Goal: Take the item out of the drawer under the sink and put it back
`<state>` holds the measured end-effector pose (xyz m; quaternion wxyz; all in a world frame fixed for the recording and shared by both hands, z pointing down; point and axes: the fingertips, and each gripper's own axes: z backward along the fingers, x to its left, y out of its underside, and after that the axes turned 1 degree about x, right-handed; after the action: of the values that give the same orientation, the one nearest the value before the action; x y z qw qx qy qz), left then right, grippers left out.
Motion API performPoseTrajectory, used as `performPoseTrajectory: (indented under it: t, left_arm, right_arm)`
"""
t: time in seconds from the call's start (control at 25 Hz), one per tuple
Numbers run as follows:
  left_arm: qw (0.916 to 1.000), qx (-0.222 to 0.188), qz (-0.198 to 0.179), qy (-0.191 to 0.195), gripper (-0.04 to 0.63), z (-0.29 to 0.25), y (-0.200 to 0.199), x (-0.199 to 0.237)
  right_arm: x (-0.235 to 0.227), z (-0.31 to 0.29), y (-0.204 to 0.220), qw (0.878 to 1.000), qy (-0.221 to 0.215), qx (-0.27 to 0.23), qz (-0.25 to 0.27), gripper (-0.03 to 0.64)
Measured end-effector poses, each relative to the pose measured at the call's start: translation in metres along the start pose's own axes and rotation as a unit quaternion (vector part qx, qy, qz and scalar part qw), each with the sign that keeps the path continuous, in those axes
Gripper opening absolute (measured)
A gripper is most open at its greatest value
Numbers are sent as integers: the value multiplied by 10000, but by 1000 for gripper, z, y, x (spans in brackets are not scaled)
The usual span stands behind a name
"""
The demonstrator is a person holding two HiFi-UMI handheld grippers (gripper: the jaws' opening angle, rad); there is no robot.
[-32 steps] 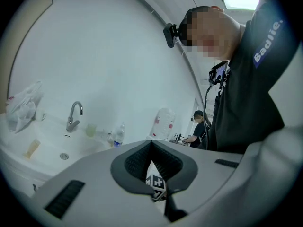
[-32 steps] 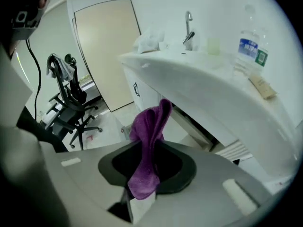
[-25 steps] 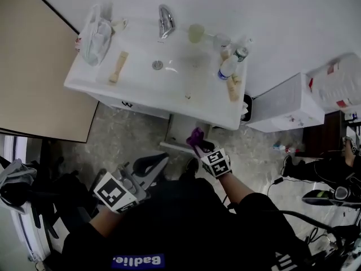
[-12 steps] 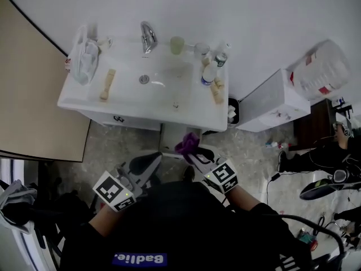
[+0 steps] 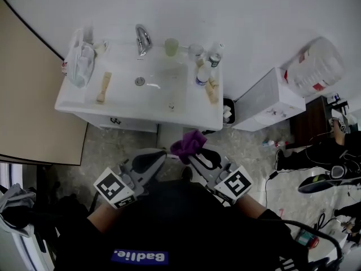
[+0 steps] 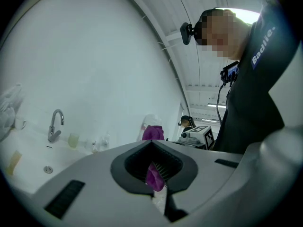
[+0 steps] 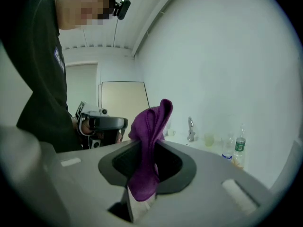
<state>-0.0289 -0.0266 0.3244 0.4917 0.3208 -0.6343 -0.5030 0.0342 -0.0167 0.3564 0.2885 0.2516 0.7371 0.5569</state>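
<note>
One purple cloth (image 5: 189, 142), crumpled and soft, rises from the right gripper's (image 5: 193, 154) clamped jaws, below the sink (image 5: 79, 103) and its bottles (image 5: 202, 75). The left gripper (image 5: 153, 159) is just beside.

Left gripper view: its jaws are together, pinching a small purple scrap (image 6: 154, 176).

Right gripper view: the cloth's long axis stands upright, its top fold leaning toward the tap (image 7: 190, 129).

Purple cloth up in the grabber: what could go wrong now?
The right gripper pinches the purple cloth only in the middle, with floppy ends above and below. It could slip out and drop onto the floor. The hanging end might also catch on something on the way down.
</note>
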Motion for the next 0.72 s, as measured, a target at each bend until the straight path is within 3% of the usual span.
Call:
performPoseTrajectory:
  t: [0.2,0.36,0.72]
  left_arm:
    - [9995,63,-104,277,-11,-6,2,-14]
    - [9985,261,41,474,-11,-13,14,-26]
    - [9980,286,90,553,-11,-21,20,-37]
  right_arm:
    - [8,12,-16,9995,51,-297,-10,81]
    - [-2,23,-17,9979,360,-505,-194,81]
    - [3,36,-18,9966,367,-692,-274,80]
